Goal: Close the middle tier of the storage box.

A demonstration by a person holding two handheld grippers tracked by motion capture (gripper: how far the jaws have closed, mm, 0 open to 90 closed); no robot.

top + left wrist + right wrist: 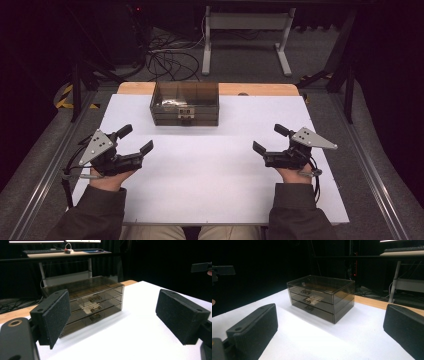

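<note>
Jaws on both the left gripper (137, 139) and right gripper (270, 139) are standing wide apart, holding nothing, resting well short of the smoky translucent plastic three-drawer box (185, 103) sitting at the far middle of the white tabletop sheet (210, 175). I'm judging it light, rigid, slick-walled and crackable, so I'm planning on pinching a small drawer pull (94, 299) while bracing the casing. Dark room beyond; cables (167, 57) are trailing on the floor.

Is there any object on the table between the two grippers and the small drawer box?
Nothing visible. Bare white table lies between the left gripper, the right gripper and the drawer box; both are open and apart from it.
</note>
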